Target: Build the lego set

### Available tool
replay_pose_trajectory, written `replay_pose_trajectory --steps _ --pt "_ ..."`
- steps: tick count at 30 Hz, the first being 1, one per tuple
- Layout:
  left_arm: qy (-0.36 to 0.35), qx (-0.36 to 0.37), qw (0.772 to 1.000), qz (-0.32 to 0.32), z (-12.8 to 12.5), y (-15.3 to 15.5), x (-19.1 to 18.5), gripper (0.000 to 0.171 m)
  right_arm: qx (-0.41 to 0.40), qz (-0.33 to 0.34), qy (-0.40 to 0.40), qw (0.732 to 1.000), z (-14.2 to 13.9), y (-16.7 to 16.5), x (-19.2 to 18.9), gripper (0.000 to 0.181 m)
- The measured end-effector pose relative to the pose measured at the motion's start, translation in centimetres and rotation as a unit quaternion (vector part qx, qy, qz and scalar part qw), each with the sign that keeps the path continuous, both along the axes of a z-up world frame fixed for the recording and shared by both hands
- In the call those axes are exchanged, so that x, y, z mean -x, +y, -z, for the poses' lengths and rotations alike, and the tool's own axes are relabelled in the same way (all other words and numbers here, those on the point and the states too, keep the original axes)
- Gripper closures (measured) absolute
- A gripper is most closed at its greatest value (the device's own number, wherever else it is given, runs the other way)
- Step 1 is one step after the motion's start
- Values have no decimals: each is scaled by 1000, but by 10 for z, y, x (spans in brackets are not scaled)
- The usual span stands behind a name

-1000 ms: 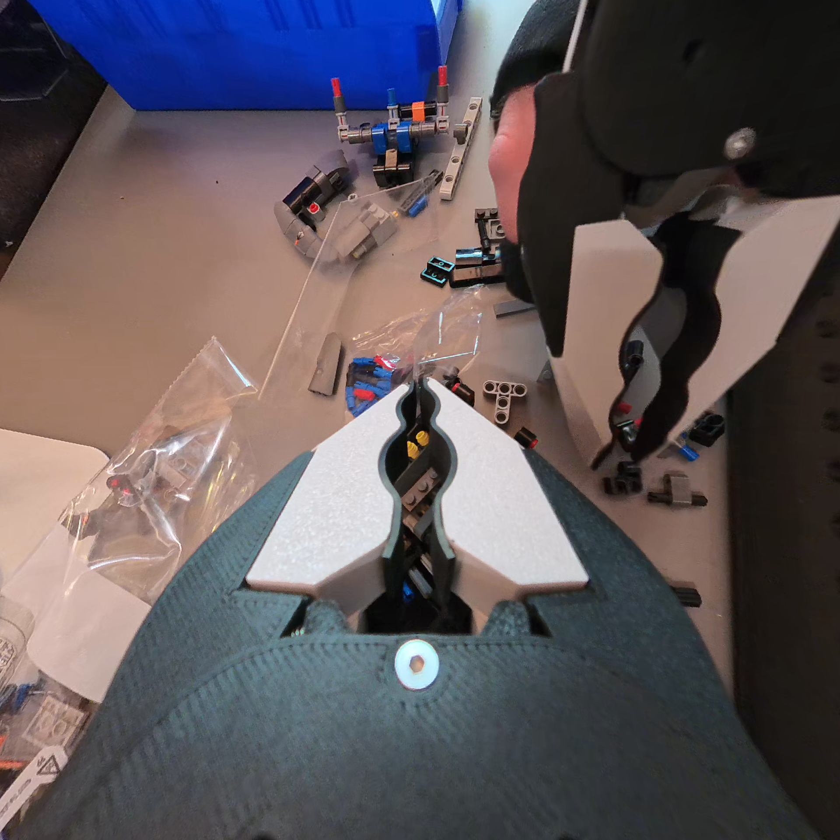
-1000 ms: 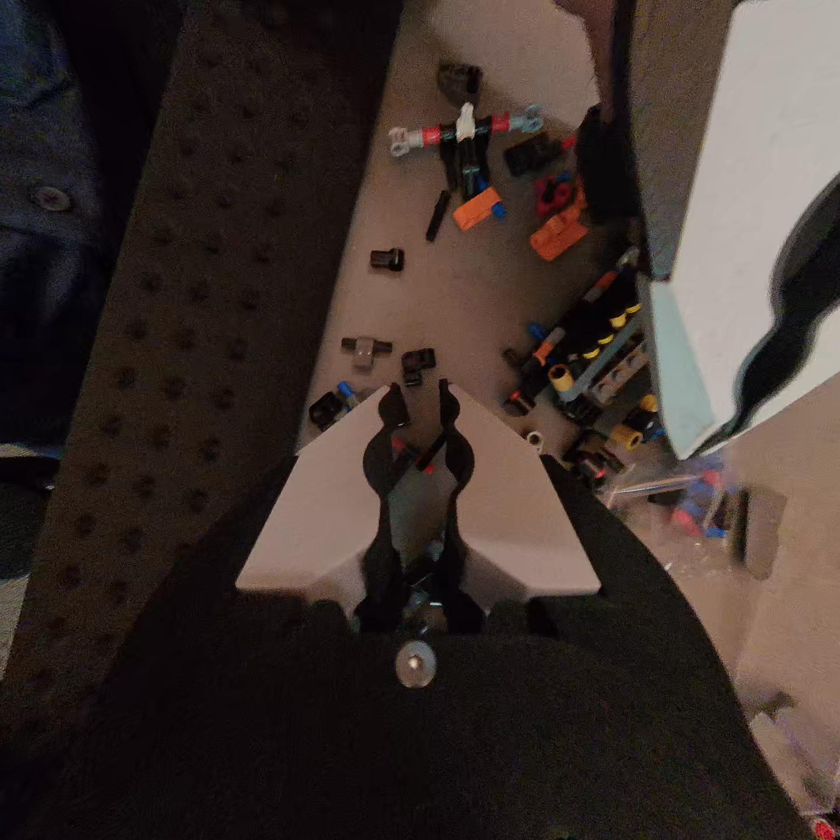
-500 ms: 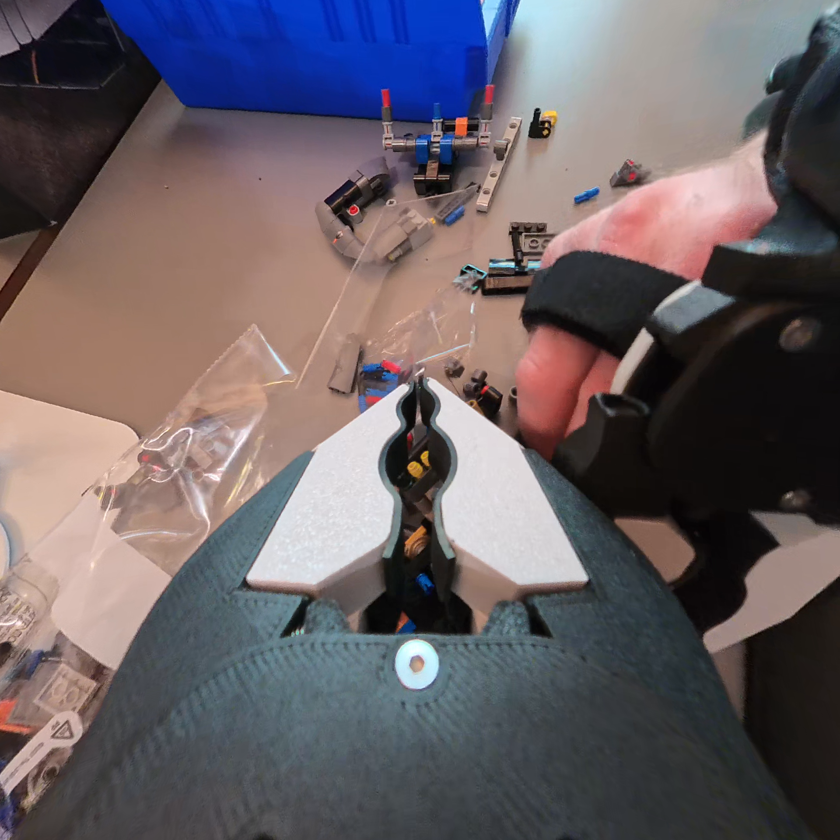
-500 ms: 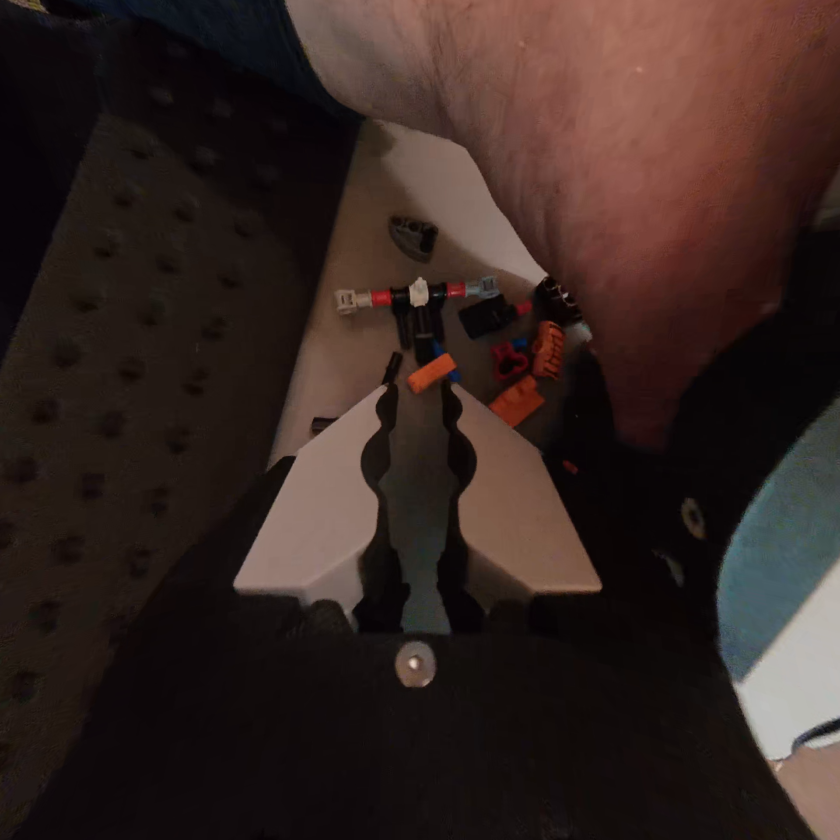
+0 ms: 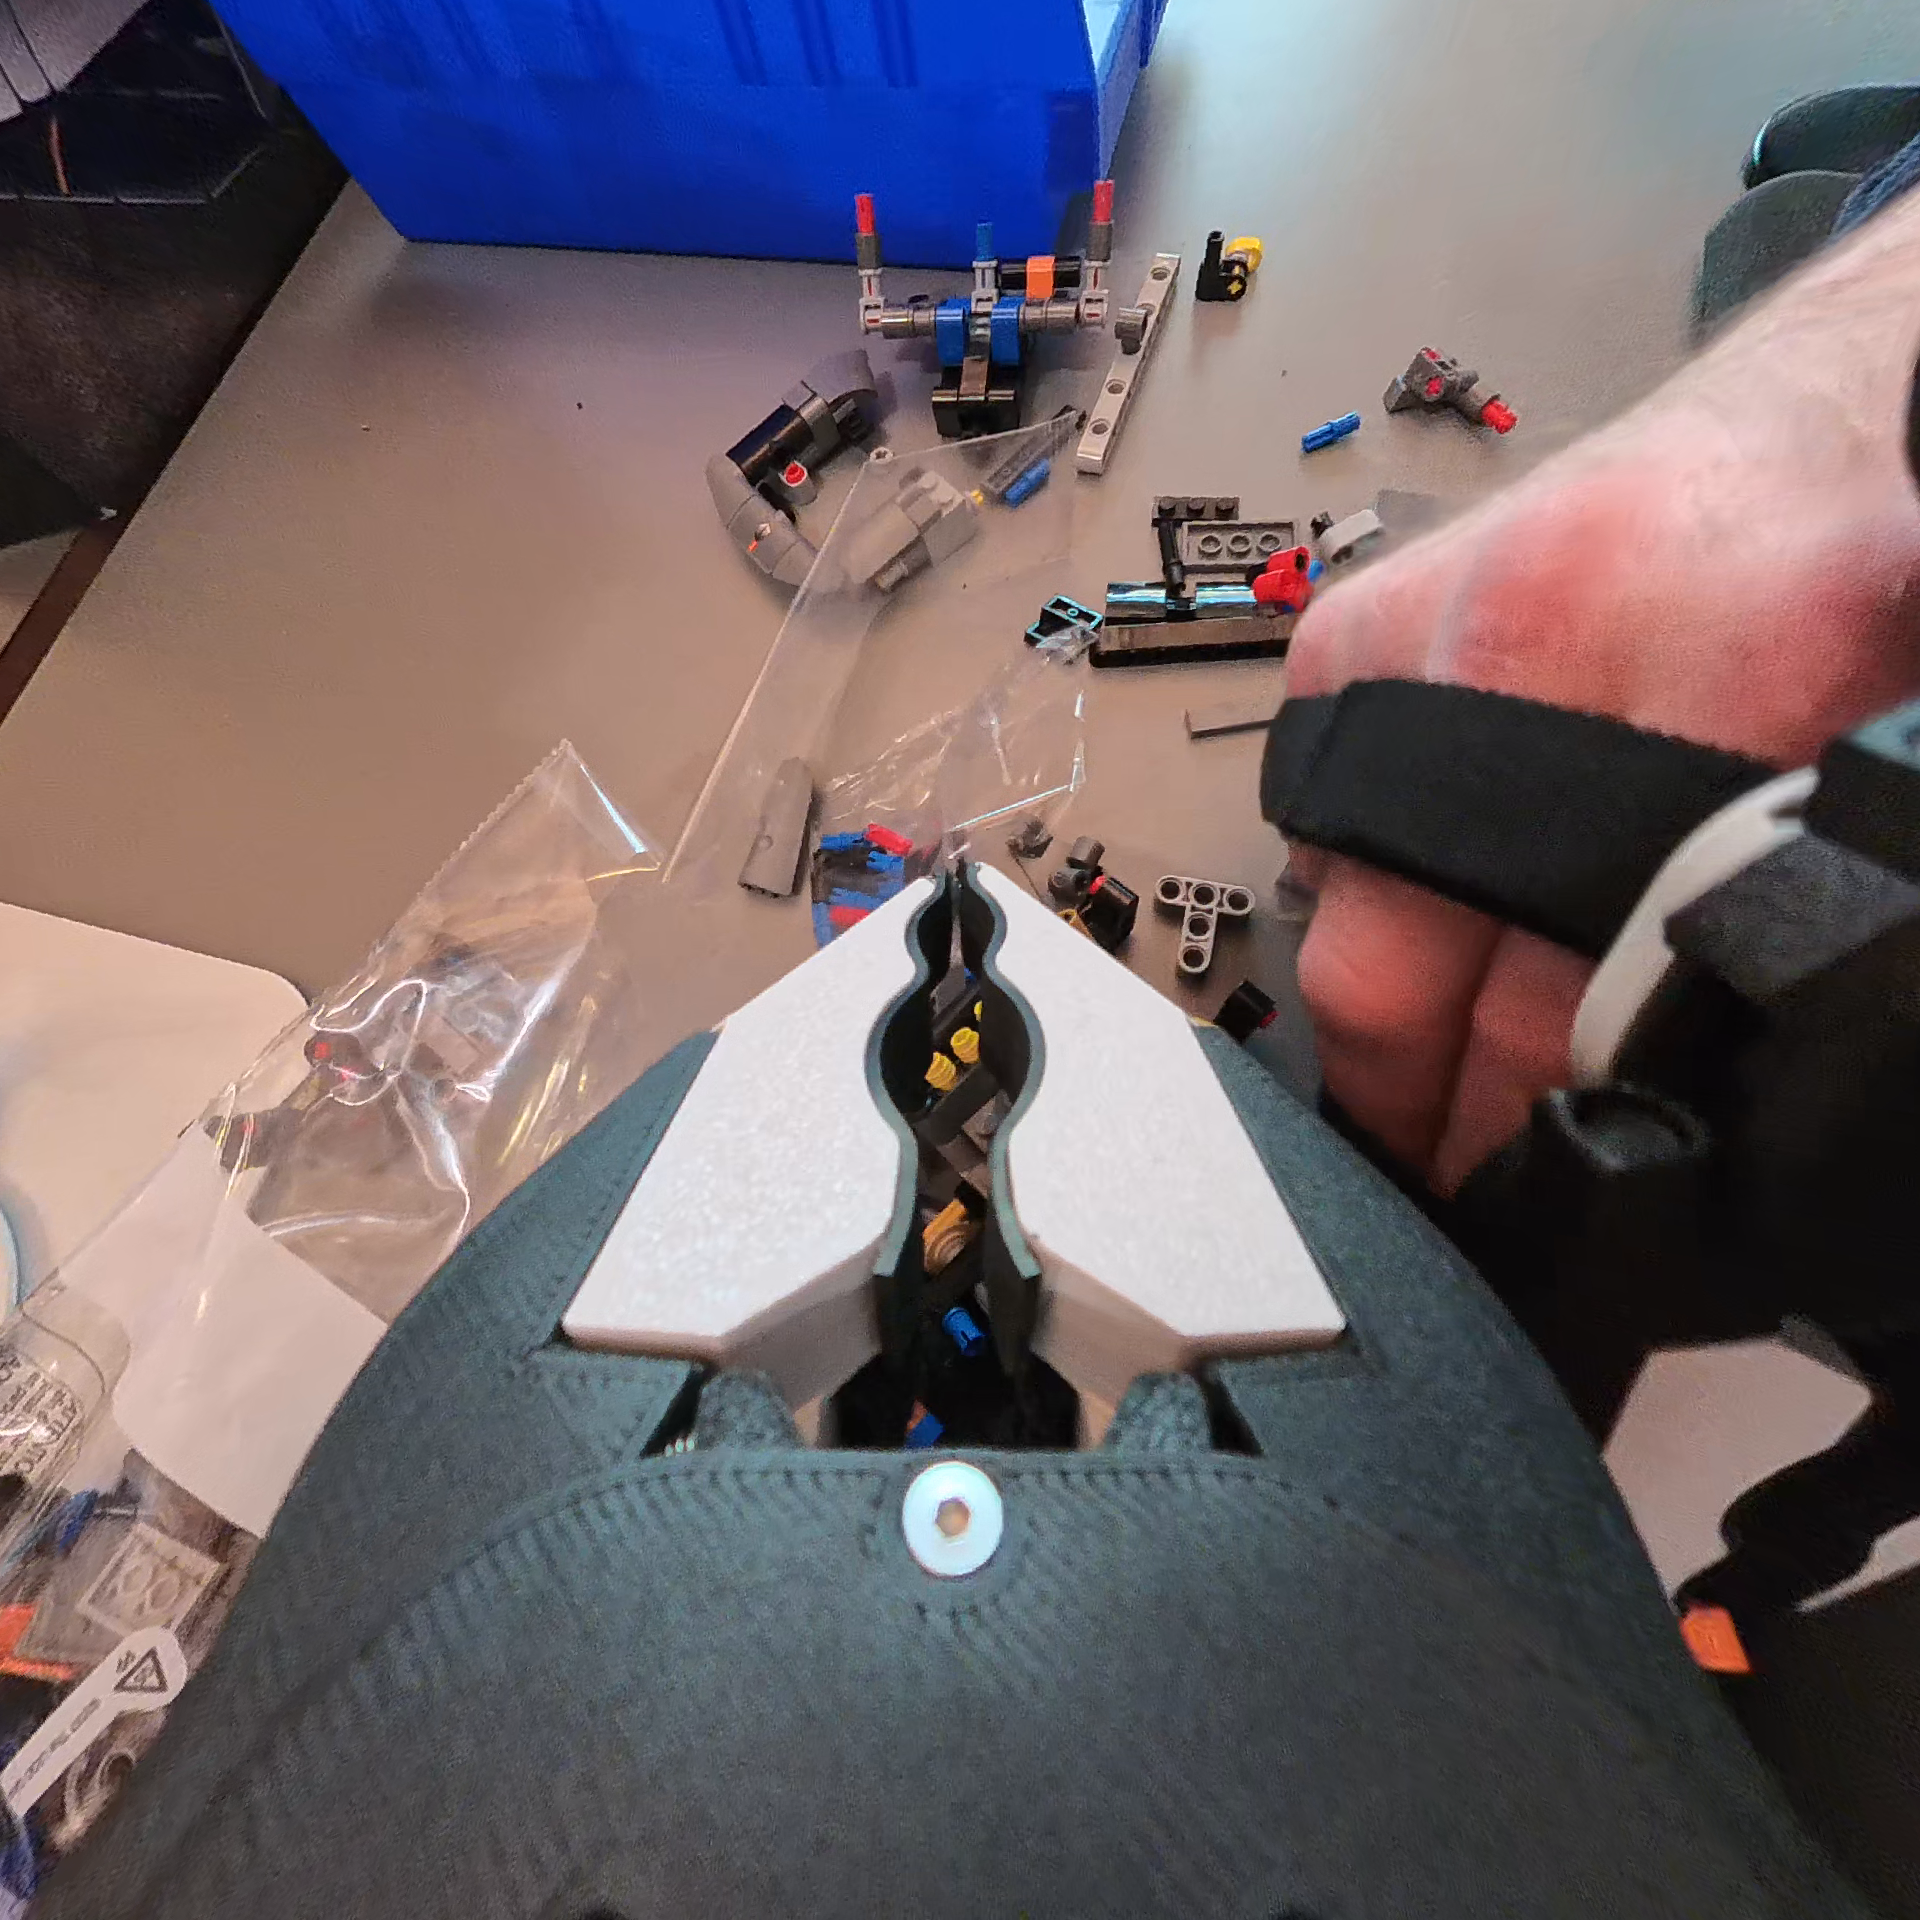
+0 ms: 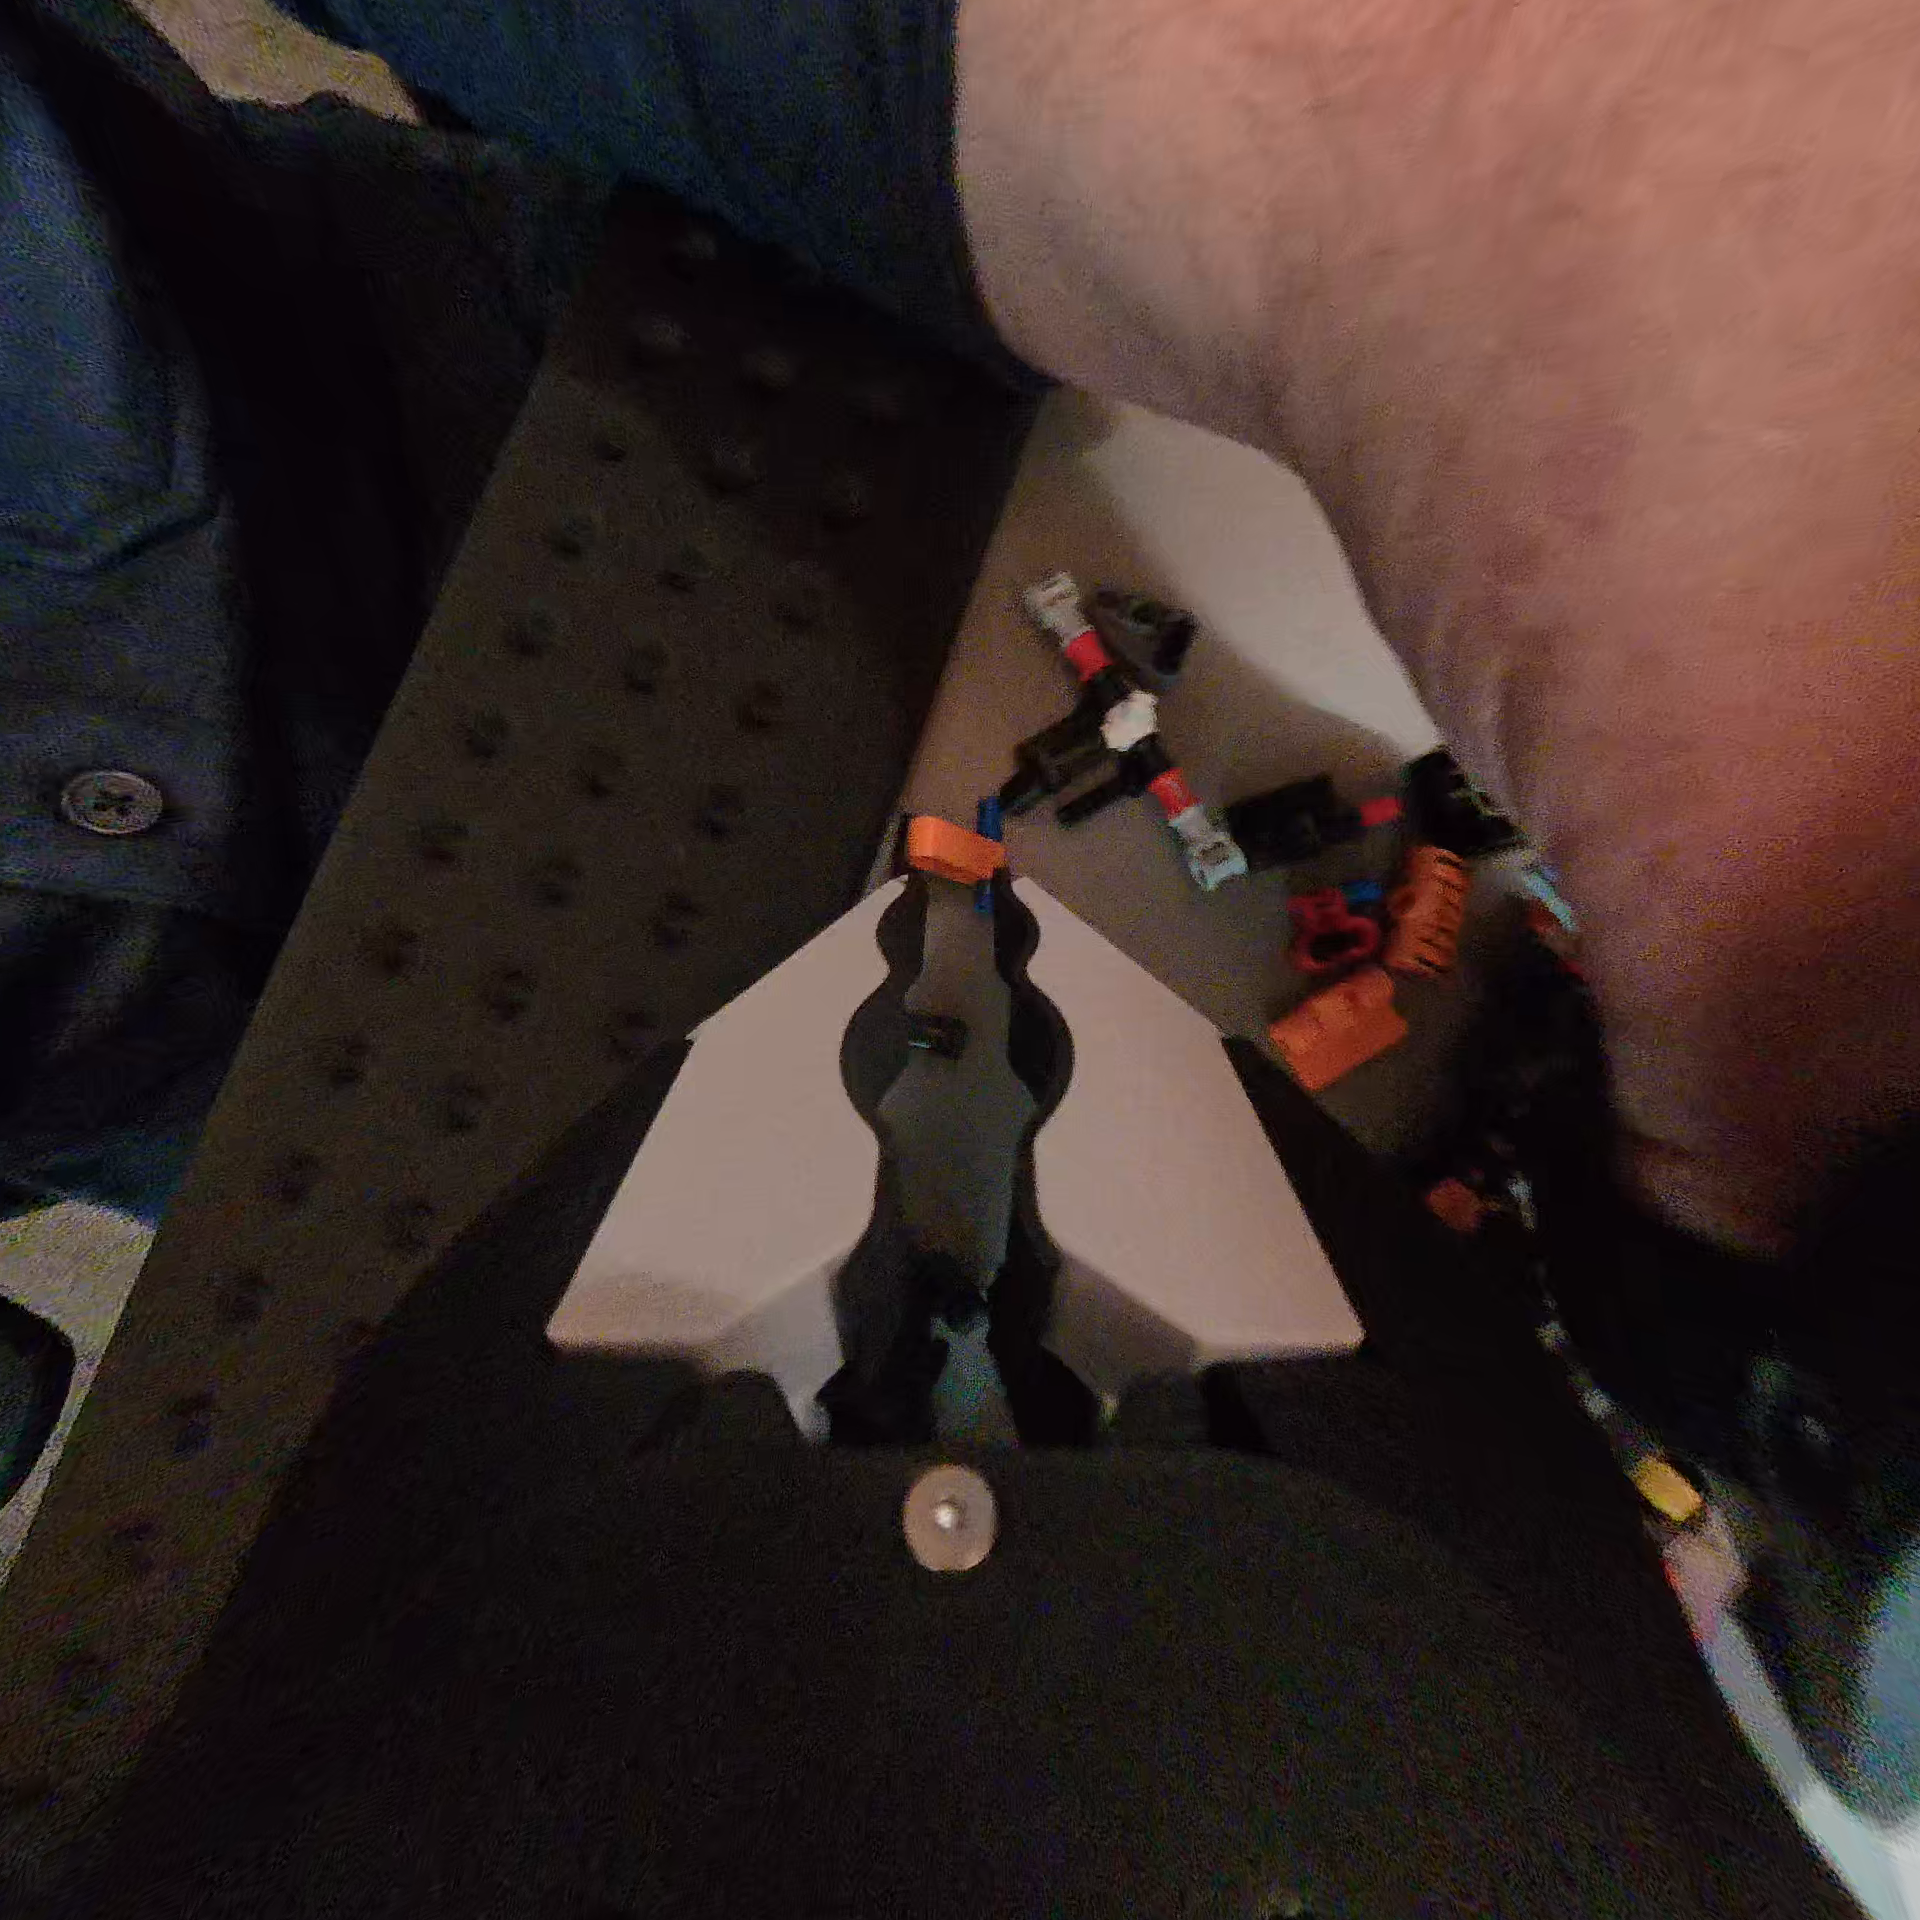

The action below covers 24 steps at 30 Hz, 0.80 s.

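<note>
My left gripper (image 5: 958, 883) is shut, its tips meeting just above the grey table (image 5: 416, 520). Through the gap behind its tips I see a black beam with yellow pins (image 5: 951, 1055) lying below. My right gripper (image 6: 958, 883) has its jaws a narrow gap apart. A small orange piece (image 6: 951, 844) with a blue pin lies right at its tips, mostly beyond them. A black cross-axle assembly (image 6: 1101, 748) with red and white ends lies just past it. In the left wrist view a hand (image 5: 1558, 623) holds the right gripper's body; its fingers are hidden.
A blue bin (image 5: 675, 104) stands at the back. Near it are a blue-and-grey axle assembly (image 5: 982, 312), a grey curved part (image 5: 800, 457) and a long black assembly (image 5: 1195, 623). Clear bags (image 5: 436, 1018) lie left. A dark studded mat (image 6: 623, 727) and orange bricks (image 6: 1335, 1023) flank my right gripper. The grippers' ends are close to 15 cm from one another.
My right gripper has swung away from the left gripper and turned to the orange piece, its jaws narrowing. The thin pin between its fingers a second ago is gone. My left gripper stays shut, barely moving.
</note>
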<state>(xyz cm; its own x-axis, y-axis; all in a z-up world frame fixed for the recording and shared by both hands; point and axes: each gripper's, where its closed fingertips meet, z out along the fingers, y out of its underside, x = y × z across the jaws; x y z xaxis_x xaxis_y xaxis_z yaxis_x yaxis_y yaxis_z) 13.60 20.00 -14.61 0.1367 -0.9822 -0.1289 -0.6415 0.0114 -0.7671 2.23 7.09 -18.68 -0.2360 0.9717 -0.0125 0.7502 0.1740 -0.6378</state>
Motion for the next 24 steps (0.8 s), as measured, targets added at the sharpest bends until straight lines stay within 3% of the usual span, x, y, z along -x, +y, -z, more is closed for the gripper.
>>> replay_pose_trajectory --steps 7,13,24 --pt "-1 1 1000 -1 0 1 0 171 1 -5 -19 1000 11 -3 0 178" --pt "-1 1 1000 -1 0 1 0 171 -16 38 -20 999 9 18 -9 181" --pt "-3 3 1000 -2 -1 1 1 171 -13 55 9 998 -9 28 -24 181"
